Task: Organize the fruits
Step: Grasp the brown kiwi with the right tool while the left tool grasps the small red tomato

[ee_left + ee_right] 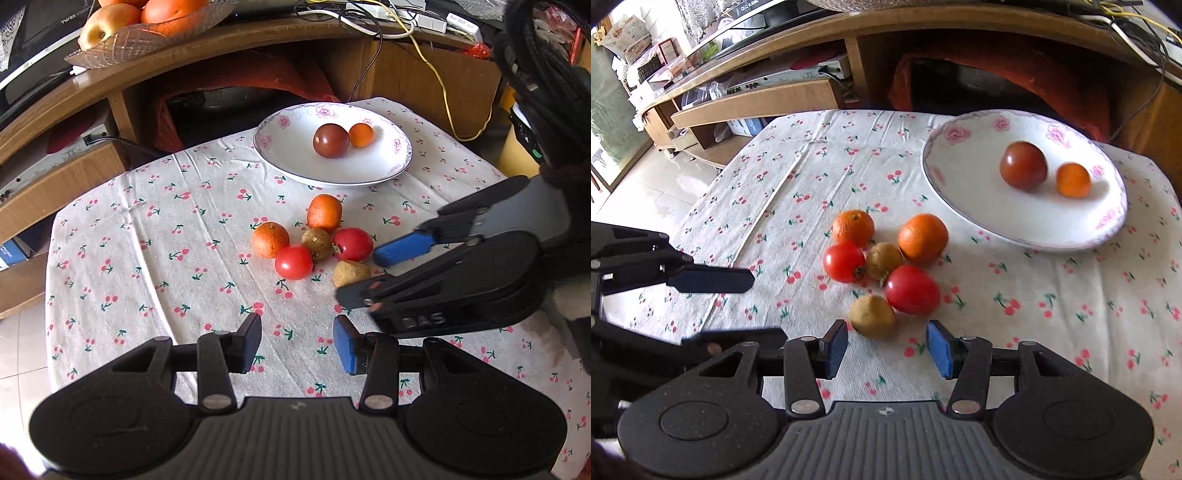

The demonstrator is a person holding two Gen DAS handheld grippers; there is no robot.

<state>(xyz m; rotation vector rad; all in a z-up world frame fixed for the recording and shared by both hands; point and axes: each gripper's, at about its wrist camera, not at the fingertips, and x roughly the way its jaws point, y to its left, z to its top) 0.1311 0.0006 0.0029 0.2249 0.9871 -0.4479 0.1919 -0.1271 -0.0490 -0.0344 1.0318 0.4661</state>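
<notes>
A table covered by a cherry-print cloth [155,236] carries a white flowered plate [295,162] in the upper centre of the left-wrist frame, holding a dark red tomato [331,140] touching a small orange [361,135]. Below the plate, at mid-frame, six loose fruits lie clustered: two oranges [324,212] [270,239], two red tomatoes [294,262] [352,244] and two brownish-yellow fruits [316,243] [351,273]. The left gripper [297,341] at bottom centre is released, jaws apart and empty above bare cloth. The right gripper [887,348], at bottom centre of its own view, is likewise released and empty, with the nearer brownish-yellow fruit [873,316] just beyond its fingertips. A glass fruit bowl [122,44] sits on the wooden shelf at upper left
</notes>
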